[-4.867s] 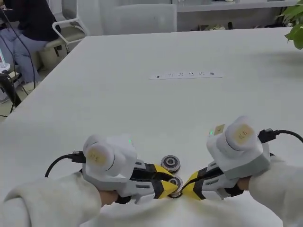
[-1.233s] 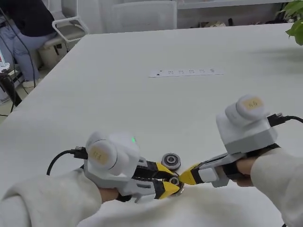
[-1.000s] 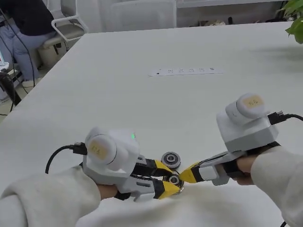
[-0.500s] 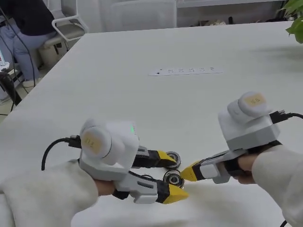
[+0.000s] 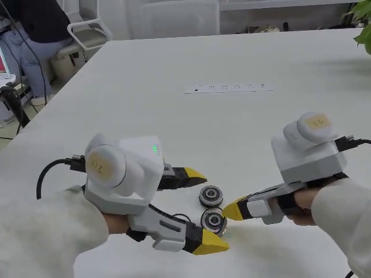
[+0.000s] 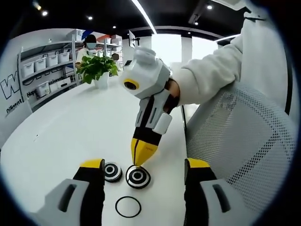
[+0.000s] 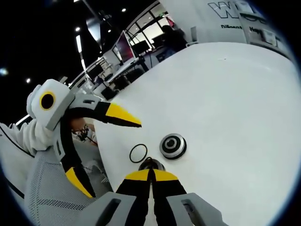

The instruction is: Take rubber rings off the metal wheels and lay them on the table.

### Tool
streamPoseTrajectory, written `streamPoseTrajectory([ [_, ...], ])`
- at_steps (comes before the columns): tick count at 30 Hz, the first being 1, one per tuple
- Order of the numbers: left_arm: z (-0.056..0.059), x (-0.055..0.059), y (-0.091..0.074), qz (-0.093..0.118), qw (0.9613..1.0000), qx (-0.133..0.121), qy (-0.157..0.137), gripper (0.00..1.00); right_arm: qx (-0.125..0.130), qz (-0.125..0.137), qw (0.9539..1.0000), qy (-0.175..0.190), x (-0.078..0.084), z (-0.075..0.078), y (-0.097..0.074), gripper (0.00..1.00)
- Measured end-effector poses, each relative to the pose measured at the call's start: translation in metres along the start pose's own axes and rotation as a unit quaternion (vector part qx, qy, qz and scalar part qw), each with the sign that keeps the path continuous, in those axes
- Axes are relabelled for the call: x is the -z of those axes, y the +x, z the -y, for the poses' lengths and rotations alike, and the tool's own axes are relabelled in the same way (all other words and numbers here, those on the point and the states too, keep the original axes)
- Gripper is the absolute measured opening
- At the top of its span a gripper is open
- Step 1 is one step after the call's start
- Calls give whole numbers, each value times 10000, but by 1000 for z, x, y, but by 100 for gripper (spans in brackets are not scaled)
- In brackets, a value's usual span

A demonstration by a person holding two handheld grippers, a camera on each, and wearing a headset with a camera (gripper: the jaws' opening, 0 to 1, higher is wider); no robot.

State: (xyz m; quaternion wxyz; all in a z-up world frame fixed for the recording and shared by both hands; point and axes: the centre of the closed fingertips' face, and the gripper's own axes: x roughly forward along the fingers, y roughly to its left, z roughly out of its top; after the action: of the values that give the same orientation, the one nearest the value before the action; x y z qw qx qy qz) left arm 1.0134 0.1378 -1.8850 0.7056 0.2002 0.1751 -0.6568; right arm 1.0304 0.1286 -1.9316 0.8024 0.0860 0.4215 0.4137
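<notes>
The white table (image 5: 174, 116) spreads out under and far beyond both sets of fingers.

The left gripper (image 5: 215, 210) is the bulkier shape in the head view. It hangs just above the tabletop with its yellow-tipped fingers (image 6: 91, 165) spread wide. Both wheels and the loose ring lie in or just ahead of the gap between them.

The right gripper (image 5: 225, 212) points in from the opposite side. Its two yellow fingers (image 7: 139, 175) are pressed together with only a thin seam between them. Whether anything thin is pinched in that seam cannot be told. In the left gripper view its tip comes down between the left gripper's fingers.

A flat power strip (image 5: 229, 88) lies well beyond all the fingertips, out toward the middle of the table.

The near metal wheel (image 5: 213, 220) lies flat, right at the right gripper's closed tips, which touch its edge and partly hide it in the right gripper view. It lies between the left gripper's spread fingers.

The far metal wheel (image 5: 211, 196) lies flat just beside the near one, a little beyond the right gripper's tips and closer to the left gripper's upper finger. A dark band runs around its rim.

One thin black rubber ring (image 6: 128, 206) lies flat on the table, free of both wheels. It lies inside the left gripper's open fingers, nearer their base than the wheels, and just to one side of the right gripper's tips.
</notes>
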Motion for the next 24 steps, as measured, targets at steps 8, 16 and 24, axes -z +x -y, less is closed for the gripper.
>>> streamPoseTrajectory([
  [8, -14, 6, -23, 25, 9996, -147, -230, 71, -50, 55, 10000, 41, -2, -3, -1, 0],
  [16, -33, 12, -52, 230, 9961, -574, -624, 78, -83, 79, 9999, 75, -3, -4, -2, 0],
  [24, -24, 21, -60, 252, 9962, -476, -684, 87, -93, 145, 9998, 122, -6, -3, -4, 0],
])
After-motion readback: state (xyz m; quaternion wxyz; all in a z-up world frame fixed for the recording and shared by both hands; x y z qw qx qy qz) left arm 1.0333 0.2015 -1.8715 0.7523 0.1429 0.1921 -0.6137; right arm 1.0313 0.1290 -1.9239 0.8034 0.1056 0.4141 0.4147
